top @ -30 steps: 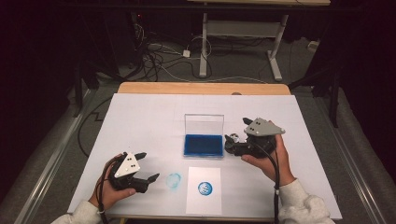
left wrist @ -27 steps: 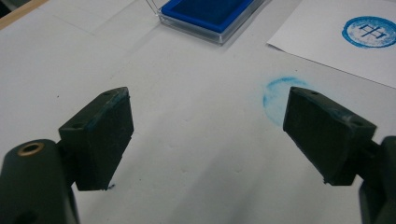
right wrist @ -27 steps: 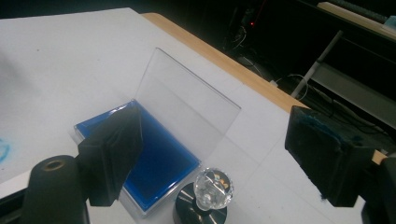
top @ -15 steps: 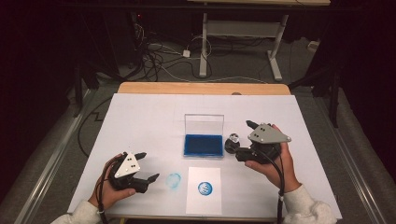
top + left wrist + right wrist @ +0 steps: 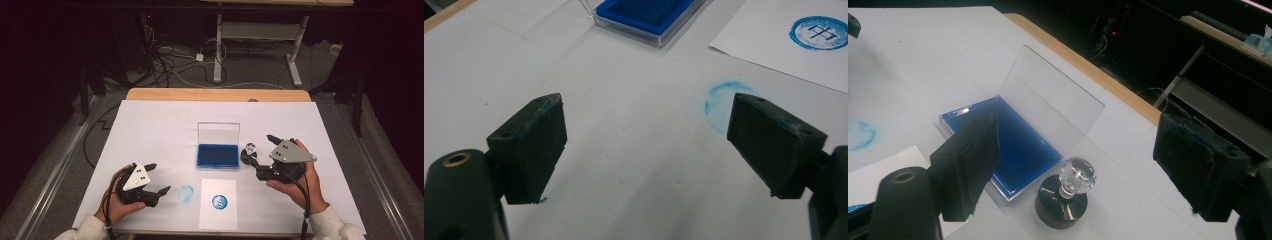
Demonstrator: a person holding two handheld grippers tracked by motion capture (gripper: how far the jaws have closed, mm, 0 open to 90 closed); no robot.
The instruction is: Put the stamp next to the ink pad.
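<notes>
A blue ink pad (image 5: 218, 154) lies in a clear case with its lid (image 5: 1048, 95) standing open at mid-table. Just right of it stands a black stamp (image 5: 249, 151) with a crystal knob (image 5: 1077, 173), upright and free. My right gripper (image 5: 261, 152) is open, its jaws spread wide just right of the stamp without touching it. A white paper (image 5: 218, 201) with a round blue print (image 5: 819, 32) lies in front of the pad. My left gripper (image 5: 161, 177) is open and empty at the front left, beside a blue smudge (image 5: 724, 107) on the table.
The white table cover (image 5: 165, 130) ends at a wooden back edge (image 5: 215, 94). Beyond it are desk legs and cables on the floor. The right jaw pad (image 5: 1198, 165) carries blue ink stains.
My right gripper has drawn back to the right, away from the stamp, which now stands alone beside the ink pad. The left gripper has not moved.
</notes>
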